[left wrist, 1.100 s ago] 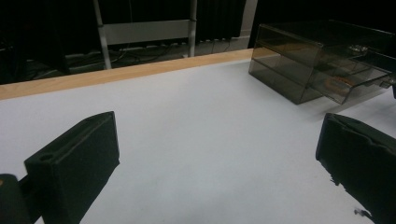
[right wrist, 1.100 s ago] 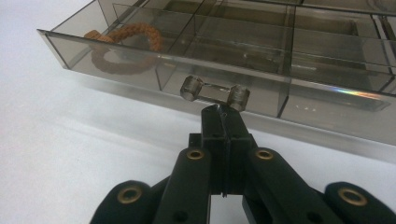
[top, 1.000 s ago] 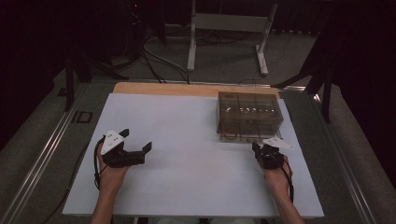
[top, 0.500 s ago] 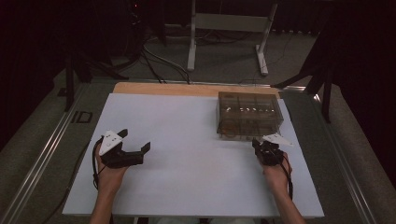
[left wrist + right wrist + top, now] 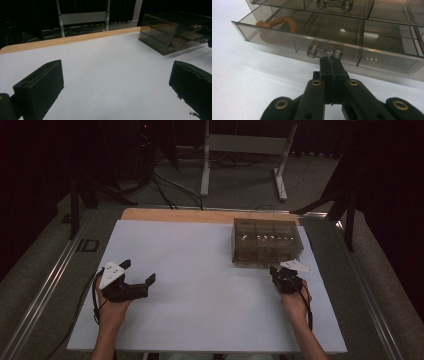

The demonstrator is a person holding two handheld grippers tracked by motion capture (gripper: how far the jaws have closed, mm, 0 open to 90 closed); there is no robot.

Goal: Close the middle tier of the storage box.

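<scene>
Nothing had shifted since the earlier high views: both my hands sat where they had been, and the smoky drawer box (image 5: 267, 242) stood at the same far right spot on the desk (image 5: 200, 270). Nearest me, my left gripper (image 5: 136, 279) rested low over the bare white top on my left, its fingers (image 5: 40, 86) spread wide with nothing between them; I judged it was parked there simply to stay clear until wanted, well apart from the box. My right gripper (image 5: 331, 62) was the one at work. Its fingers (image 5: 325, 68) were pressed fully together, and their tips met the thin bar of the small clear handle (image 5: 324, 52) on the bottom drawer (image 5: 299, 42), between its two round knobs. I read that as a pinch on the bar, though the tips hid the exact contact. The drawer stood out a little from the box front, which suited a pull toward me, and the gripper lay level and in line with the drawer's travel for that reason, as I judged. Just beyond the handle, in the drawer's left compartment, a loop of orange braided cord (image 5: 278, 23) lay curled against the wall. Above it, the next drawer up showed its own clear handle (image 5: 334, 3) and looked pushed home. Farther off ran the wooden edge (image 5: 200, 215) of the desk, then floor cables and a metal stand (image 5: 245, 150) in the dark.
</scene>
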